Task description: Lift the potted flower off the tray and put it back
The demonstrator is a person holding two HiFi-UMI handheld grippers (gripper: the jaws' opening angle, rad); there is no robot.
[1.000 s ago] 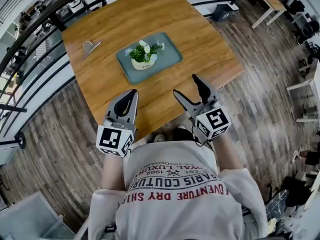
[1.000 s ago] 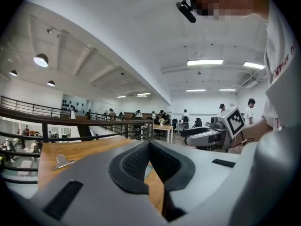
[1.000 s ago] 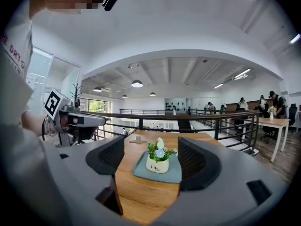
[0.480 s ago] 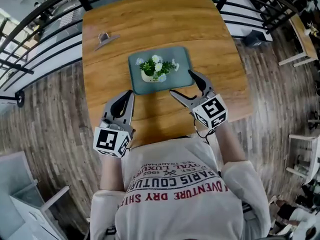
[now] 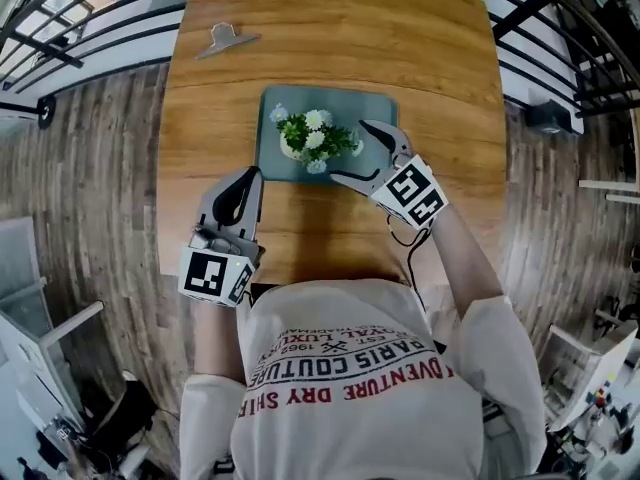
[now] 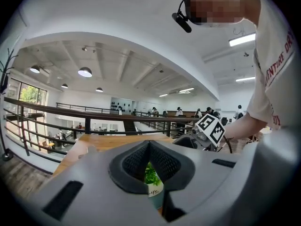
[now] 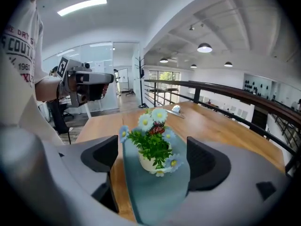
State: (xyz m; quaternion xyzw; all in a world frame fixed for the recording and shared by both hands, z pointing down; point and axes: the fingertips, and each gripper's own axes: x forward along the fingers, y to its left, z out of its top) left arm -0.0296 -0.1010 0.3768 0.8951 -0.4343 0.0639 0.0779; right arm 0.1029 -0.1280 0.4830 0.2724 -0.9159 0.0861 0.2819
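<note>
A small white pot of white and blue flowers [image 5: 315,140] stands upright on the grey-blue tray [image 5: 378,106] in the middle of the wooden table [image 5: 440,58]. My right gripper [image 5: 352,151] hovers at the tray's near right corner, its jaws wide and opening. Its fingertips reach the plant's right side without touching. In the right gripper view the pot [image 7: 154,158] sits ahead in the gap of that gripper [image 7: 153,161]. My left gripper [image 5: 240,190] is over bare wood just near of the tray's left end, its tips together. The left gripper view shows the pot [image 6: 153,188] through its jaws.
A metal binder clip [image 5: 225,40] lies at the table's far left. Black railings [image 5: 90,38] run along the table's far and left sides. The table's near edge is right in front of the person's body. Desks and people are far off in the hall.
My right gripper has moved forward from the table's near edge to the tray beside the flowers, its jaws spreading wider. The left gripper has edged forward toward the tray.
</note>
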